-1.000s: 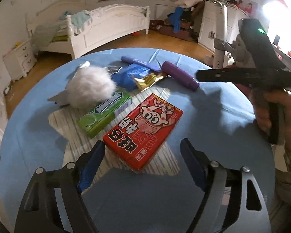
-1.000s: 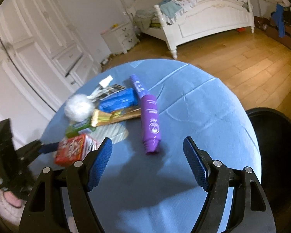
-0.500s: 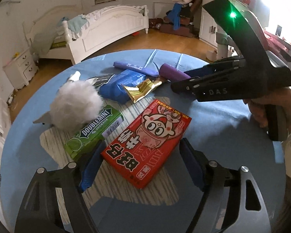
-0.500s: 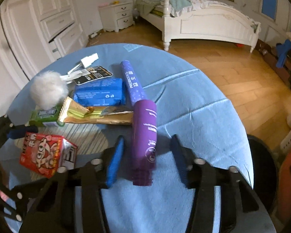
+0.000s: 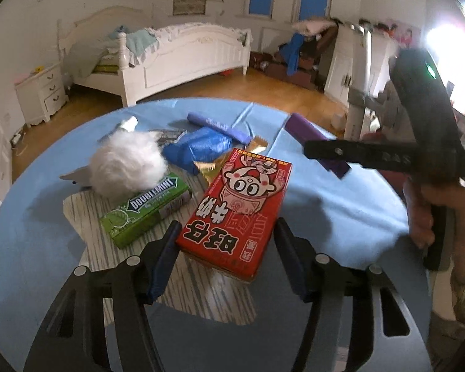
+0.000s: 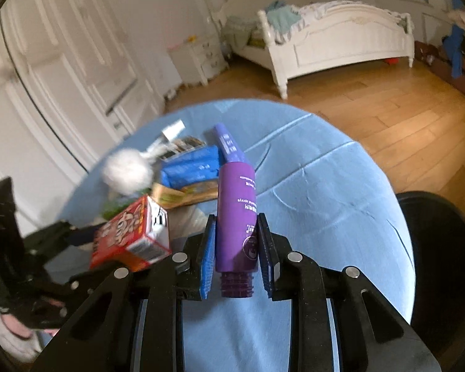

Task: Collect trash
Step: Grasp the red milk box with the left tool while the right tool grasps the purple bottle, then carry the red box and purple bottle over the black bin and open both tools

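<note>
**Grippers on two items, rest of trash on surface**

Left gripper [image 5: 224,257] points forward and down; its blue pads straddle the near end of the red box [image 5: 237,209]. Left pad touches the box edge, right pad sits just beside it; can't tell if it is clamped. In the right wrist view the box [image 6: 130,237] looks tilted with one end raised.

Right gripper [image 6: 236,259] is clamped on the purple tube [image 6: 237,214], threaded neck toward the camera, body pointing away over the surface [image 6: 325,217]. From the left wrist view the right gripper body [image 5: 387,155] is held level in the person's right hand [image 5: 434,210], at the right side, in front of the tube [image 5: 313,142].

Count on the blue surface [image 5: 31,248]:
- 1 red box
- 1 green gum pack [image 5: 145,210], just left of the box
- 1 white fluffy ball [image 5: 127,164], touching the gum pack's far end
- 1 blue pouch [image 5: 198,147]
- 1 gold wrapper [image 5: 214,167], partly under the box
- 1 blue-violet stick pack [image 5: 217,125], far side
- 1 purple tube

Black bin [image 6: 440,248] stands right of the surface. White bed [image 5: 183,59] and nightstand [image 5: 42,93] behind.
</note>
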Available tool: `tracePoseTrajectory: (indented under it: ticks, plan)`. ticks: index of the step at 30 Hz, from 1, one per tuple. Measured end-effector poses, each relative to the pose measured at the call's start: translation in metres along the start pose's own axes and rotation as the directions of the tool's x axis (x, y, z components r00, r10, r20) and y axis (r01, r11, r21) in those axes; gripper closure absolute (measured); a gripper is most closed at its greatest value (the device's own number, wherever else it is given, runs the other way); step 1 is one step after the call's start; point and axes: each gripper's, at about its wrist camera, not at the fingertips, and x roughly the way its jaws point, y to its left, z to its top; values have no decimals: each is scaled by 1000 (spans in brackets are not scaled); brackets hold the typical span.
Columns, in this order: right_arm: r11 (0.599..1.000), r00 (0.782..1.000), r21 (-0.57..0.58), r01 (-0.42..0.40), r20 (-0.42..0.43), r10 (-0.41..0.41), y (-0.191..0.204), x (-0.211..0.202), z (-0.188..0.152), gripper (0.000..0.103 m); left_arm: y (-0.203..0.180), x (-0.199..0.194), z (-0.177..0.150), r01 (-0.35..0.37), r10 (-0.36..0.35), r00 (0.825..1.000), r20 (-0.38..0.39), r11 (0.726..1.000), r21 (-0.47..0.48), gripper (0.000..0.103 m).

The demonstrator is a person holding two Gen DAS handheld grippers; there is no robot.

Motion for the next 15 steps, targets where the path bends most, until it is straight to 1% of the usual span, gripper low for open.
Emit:
tracePoseTrajectory:
  ticks: [4, 7, 11, 15]
  plan:
    - [998, 997, 52, -29, 76, 25, -6, -29, -8, 77, -4, -11, 4, 5, -3, 998, 57, 999, -37, 43]
    - [995, 991, 91, -37, 133, 25, -15, -51, -12, 77, -14, -18, 11, 4, -1, 996, 93, 999, -32, 43]
    - [990, 979, 135, -32, 203, 4, -33, -82, -15, 77, -34, -18, 23, 15, -14, 994, 111, 1000, -5, 43]
    - [983, 965, 182, -22, 260, -26, -57, -110, -18, 77, -56, -11, 38, 50, -51, 991, 121, 999, 9, 43]
